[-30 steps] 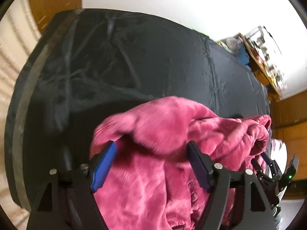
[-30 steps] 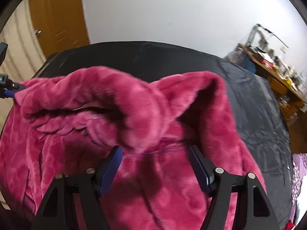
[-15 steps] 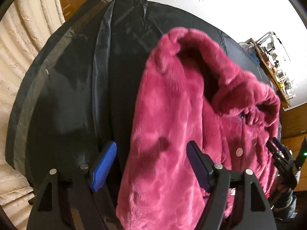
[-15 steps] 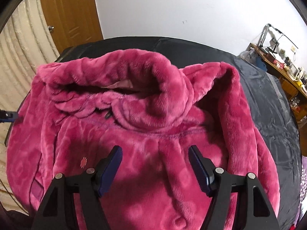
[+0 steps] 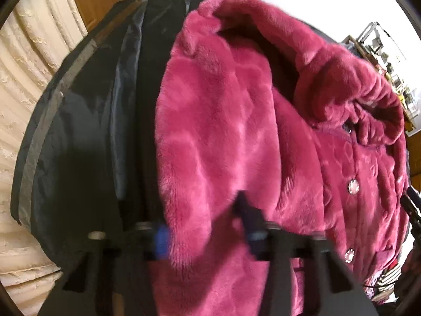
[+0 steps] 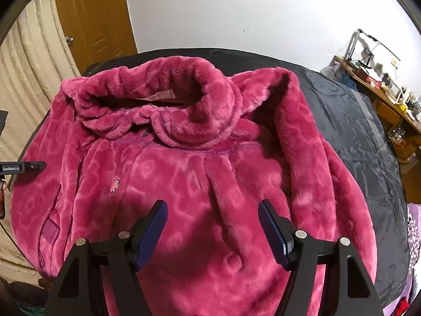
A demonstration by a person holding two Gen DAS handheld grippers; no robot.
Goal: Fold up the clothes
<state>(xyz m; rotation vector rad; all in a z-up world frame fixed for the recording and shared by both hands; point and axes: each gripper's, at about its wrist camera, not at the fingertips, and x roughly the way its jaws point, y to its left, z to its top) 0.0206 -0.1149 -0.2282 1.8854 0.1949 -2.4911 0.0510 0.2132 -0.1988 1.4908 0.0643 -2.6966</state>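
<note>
A fuzzy magenta jacket (image 6: pixel 210 179) with a rolled collar and shiny buttons lies front up on a black cloth-covered table (image 6: pixel 355 121). It also fills the left wrist view (image 5: pixel 236 137), where one sleeve side lies over the table (image 5: pixel 79 137). My left gripper (image 5: pixel 205 226) is blurred, its jaws narrowed with the jacket's edge bunched between them. My right gripper (image 6: pixel 213 223) is open and empty, just above the jacket's chest. The left gripper's tip shows at the right wrist view's left edge (image 6: pixel 31 167).
A cream curtain (image 6: pixel 29 60) and a wooden door (image 6: pixel 94 18) stand behind the table's left side. A cluttered wooden desk (image 6: pixel 381 92) is at the far right. A purple patterned cloth (image 6: pixel 414 231) lies off the table's right edge.
The jacket was thrown forward and spread flat, collar away from me. My left gripper's jaws have come together around the jacket's edge. My right gripper stayed open.
</note>
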